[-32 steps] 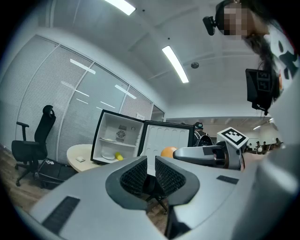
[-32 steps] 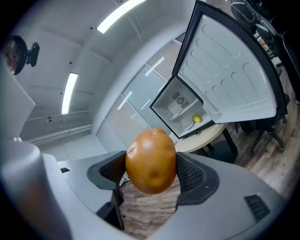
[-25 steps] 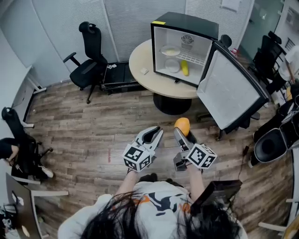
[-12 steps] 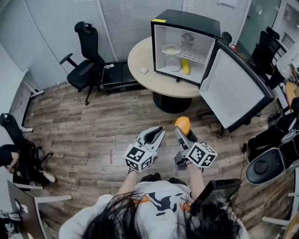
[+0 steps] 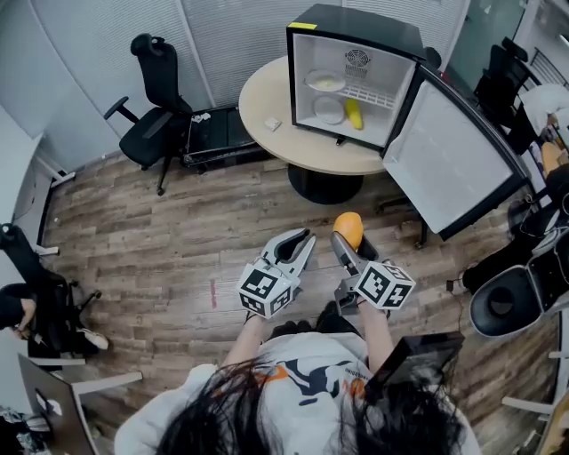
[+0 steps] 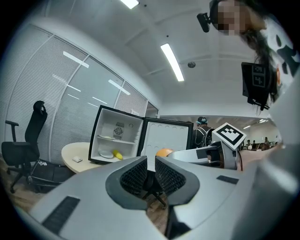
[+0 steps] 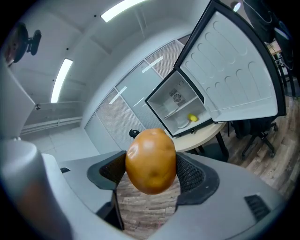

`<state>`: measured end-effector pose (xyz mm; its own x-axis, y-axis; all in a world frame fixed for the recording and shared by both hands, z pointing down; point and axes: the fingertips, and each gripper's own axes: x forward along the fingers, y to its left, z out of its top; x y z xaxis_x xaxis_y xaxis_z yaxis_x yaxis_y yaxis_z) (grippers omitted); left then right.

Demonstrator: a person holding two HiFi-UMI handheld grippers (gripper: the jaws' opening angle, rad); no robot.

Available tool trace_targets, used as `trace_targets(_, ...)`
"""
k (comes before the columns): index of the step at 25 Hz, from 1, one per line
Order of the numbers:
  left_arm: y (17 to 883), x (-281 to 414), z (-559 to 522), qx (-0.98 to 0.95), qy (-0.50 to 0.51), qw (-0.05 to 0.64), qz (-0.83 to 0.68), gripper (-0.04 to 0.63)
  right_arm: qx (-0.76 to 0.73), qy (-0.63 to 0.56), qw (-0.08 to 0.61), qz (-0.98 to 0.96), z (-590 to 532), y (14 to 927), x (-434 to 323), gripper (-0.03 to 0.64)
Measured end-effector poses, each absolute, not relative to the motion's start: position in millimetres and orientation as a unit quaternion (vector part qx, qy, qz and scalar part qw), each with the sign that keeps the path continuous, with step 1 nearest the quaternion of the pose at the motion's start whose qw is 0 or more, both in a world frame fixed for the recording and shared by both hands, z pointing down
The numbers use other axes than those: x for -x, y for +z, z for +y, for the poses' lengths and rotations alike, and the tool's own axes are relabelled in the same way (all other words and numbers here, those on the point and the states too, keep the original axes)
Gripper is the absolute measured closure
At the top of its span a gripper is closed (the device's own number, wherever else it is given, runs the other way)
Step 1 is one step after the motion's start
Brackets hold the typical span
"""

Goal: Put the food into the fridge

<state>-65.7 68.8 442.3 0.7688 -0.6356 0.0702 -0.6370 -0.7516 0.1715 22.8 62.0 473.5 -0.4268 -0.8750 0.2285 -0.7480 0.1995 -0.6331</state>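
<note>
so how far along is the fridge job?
Done: the fridge door is open, and a yellow food item already lies inside. In hand: the right gripper is clamped on an orange fruit, well short of the table; the left gripper is empty, jaws together. Left: carry the fruit over and set it inside.

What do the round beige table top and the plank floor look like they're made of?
Round beige table top: likely laminate or painted board, smooth and matte, uniform colour without grain. Plank floor: wood-look boards with grain and seams; real wood or vinyl, can't tell.
</note>
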Motion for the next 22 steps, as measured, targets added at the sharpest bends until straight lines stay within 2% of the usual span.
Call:
trace_targets(11, 456, 61, 29, -0.93, 0.01, 0.107, -0.351, 0.548, 0.529, -0.347, 0.073, 0.771, 17, 483, -30, 0.276)
trace_targets(22, 455, 22, -78, -0.927, 0.022, 0.098, -0.36, 0.548, 0.519, -0.336, 0.065, 0.783, -94, 482, -67, 0.276)
